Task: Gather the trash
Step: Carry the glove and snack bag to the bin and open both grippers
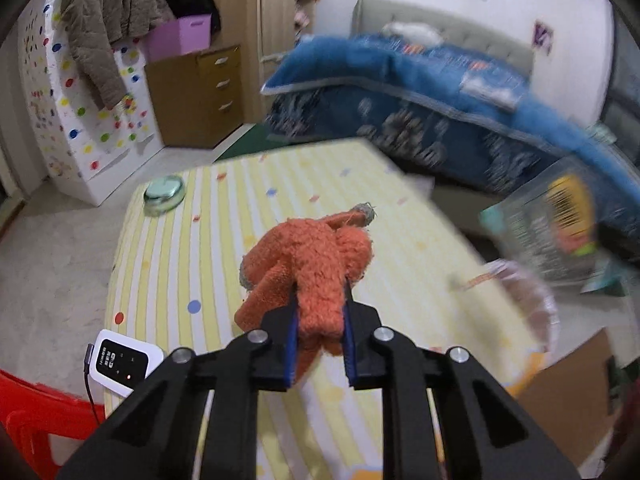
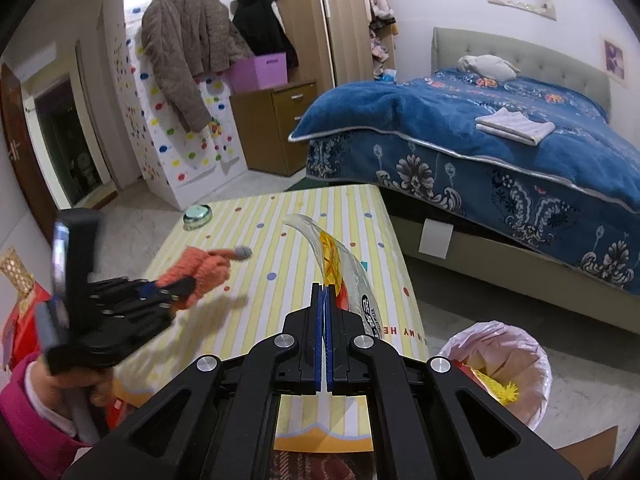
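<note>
1. Far left, at about 8 o'clock in the left wrist view, a small white device (image 1: 122, 362) with a cable sits on the corner of the striped table (image 1: 224, 240). A green glass ashtray (image 1: 164, 194) is up at 10 o'clock, well apart from everything else.
2. The left gripper (image 1: 320, 320) is clamped on an orange fuzzy sock (image 1: 312, 272), jaws squeezing its bunched middle. From the right wrist view the sock (image 2: 200, 270) looks lifted off the tabletop, grey toe poking out toward 1 o'clock. It's soft, light and floppy, so it won't slip much, but loose ends will dangle. Grabbing the thick bunched part like this seems the right call.
3. The right gripper (image 2: 325, 312) is pinched tight on a clear plastic wrapper (image 2: 344, 264) with yellow and red print. It curls up and away toward 12 o'clock above the table. That stuff is thin, crinkly and slick, almost weightless, so I'd guess a firm pinch on an edge, like here, is the only thing that holds it.
4. Over at 4 o'clock in the right wrist view, the trash bin (image 2: 520, 344) with a pinkish liner stands on the floor just beside the table, some yellow scraps already in it. Probably both items go there.
5. The bed with a blue blanket (image 2: 500, 140) fills the right side.
</note>
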`<state>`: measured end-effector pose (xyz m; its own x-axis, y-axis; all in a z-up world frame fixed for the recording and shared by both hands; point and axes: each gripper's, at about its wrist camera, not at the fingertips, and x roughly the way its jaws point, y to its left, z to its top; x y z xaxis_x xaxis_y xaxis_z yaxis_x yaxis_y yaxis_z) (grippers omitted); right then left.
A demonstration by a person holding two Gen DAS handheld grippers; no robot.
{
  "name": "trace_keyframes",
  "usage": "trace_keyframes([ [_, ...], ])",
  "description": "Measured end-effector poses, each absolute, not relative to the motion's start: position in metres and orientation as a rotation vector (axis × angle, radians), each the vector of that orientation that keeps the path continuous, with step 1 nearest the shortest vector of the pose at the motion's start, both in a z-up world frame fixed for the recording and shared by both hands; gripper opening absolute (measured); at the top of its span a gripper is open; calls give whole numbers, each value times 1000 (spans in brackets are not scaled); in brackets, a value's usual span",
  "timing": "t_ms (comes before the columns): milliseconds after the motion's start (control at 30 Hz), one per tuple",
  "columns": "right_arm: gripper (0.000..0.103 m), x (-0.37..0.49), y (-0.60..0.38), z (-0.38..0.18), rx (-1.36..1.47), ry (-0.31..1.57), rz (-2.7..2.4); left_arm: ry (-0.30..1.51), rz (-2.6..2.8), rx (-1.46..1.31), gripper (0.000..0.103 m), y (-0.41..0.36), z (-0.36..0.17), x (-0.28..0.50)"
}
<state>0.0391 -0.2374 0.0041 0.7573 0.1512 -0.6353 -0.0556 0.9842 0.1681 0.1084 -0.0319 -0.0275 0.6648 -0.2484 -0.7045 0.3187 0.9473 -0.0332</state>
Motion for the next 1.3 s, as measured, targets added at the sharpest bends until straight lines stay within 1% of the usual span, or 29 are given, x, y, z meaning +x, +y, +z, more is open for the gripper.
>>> trace_keyframes([
  [233,0,22,-242,11,180,705,135,773,-355,71,14,-33,-3,80],
  [467,0,1,-260,18,193,697,90,726,-448,119,13,-77,18,51],
  [633,0,-15,-283,19,212,697,34,696,-547,156,13,-117,23,39],
  [967,0,-43,-343,14,258,710,-125,707,-736,164,13,-188,12,37],
  [1300,0,-32,-401,-26,368,771,-204,736,-813,225,13,-266,-21,56],
])
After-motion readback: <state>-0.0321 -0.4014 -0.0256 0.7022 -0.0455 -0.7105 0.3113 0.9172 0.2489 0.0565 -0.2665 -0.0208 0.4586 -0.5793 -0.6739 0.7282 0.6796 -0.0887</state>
